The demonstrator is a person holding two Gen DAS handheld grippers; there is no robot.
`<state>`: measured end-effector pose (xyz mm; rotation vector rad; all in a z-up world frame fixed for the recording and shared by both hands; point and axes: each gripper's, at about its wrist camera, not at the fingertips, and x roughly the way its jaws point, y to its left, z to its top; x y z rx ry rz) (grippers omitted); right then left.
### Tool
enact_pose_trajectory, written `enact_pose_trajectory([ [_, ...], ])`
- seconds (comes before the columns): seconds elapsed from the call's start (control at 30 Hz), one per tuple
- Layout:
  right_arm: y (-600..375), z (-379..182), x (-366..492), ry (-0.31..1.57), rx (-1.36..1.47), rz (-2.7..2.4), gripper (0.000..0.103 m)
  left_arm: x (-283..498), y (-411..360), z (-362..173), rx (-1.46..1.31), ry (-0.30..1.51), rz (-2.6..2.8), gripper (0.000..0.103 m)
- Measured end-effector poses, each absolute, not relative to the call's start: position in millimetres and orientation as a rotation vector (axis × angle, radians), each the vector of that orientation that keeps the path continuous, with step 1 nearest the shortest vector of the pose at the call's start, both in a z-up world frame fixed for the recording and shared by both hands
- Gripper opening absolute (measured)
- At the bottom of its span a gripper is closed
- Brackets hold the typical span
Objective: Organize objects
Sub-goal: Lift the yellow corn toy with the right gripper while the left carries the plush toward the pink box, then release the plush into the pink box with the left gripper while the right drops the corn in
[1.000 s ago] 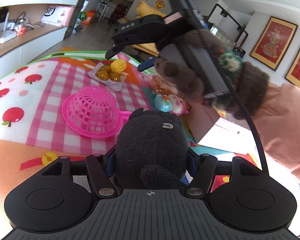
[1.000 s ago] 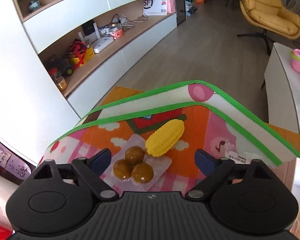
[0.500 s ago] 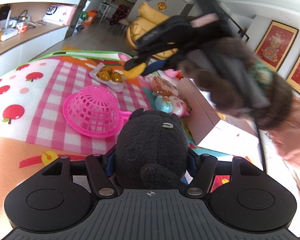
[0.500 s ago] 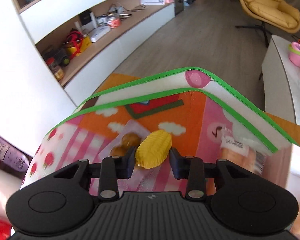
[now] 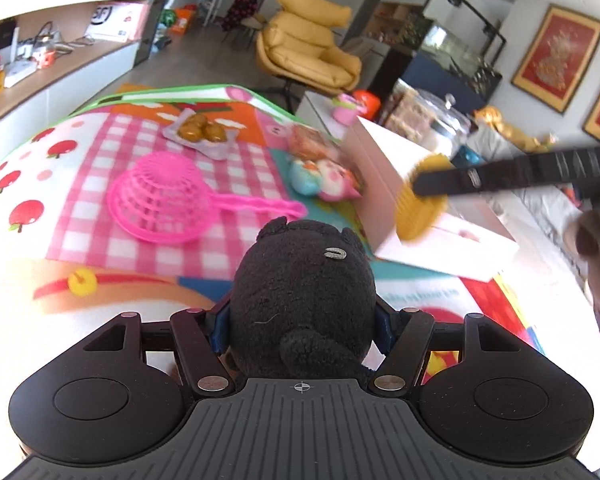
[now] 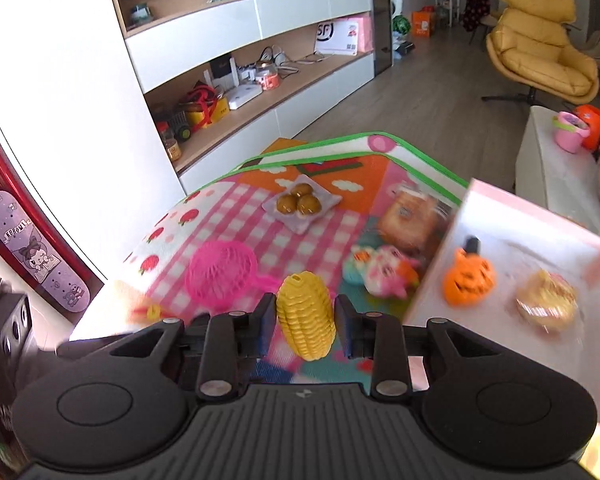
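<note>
The right gripper [image 6: 305, 326] is carrying the toy corn [image 6: 306, 316], its fingers having just closed onto it, at lower centre of the right wrist view, beside the white box [image 6: 536, 248]. Clamped across its ribbed, rounded sides, it may be slipping out before reaching the box. The left gripper [image 5: 302, 326] is clamping the black plush toy [image 5: 302, 292].

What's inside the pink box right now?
Inside the pink box, the right wrist view shows an orange pumpkin toy and a round wrapped pastry. The near right corner runs out of frame, so anything there is unseen.
</note>
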<state>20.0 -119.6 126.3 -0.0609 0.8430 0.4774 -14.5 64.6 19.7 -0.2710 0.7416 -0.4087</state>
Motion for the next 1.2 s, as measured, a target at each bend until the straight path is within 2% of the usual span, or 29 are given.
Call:
enact_pose_trajectory([
  [0.3, -184.2, 86.1, -54.9, 0.858, -0.008, 0.486, 0.031, -23.8, 31.0, 49.5, -0.242, 0.786, -0.422, 0.069],
  [0.47, -197.9, 70.0, -76.3, 0.786, -0.044, 0.474, 0.031, 2.4, -21.8, 96.3, -0.153, 0.721, -0.468, 0.069],
  [0.6, -210.4, 66.1, -80.8, 0.747, -0.007, 0.486, 0.031, 42.5, -65.8, 127.5, -0.195, 0.639, -0.499, 0.071],
  [0.7, -218.6, 64.6, -80.9, 0.715, 0.011, 0.472, 0.031, 78.3, -97.3, 122.4, -0.263, 0.653, -0.553, 0.073],
  [0.8, -226.4, 63.3, -81.4, 0.699, 0.026, 0.454, 0.031, 99.4, -129.4, 100.9, -0.174, 0.702, -0.512, 0.072],
  [0.97, -236.8, 63.7, -82.0, 0.676, 0.041, 0.442, 0.031, 99.0, -117.4, 91.2, -0.254, 0.627, -0.529, 0.073],
  [1.2, -228.1, 68.3, -69.4, 0.68, 0.013, 0.435, 0.031, 110.3, -106.9, 125.1, -0.284, 0.558, -0.552, 0.073],
])
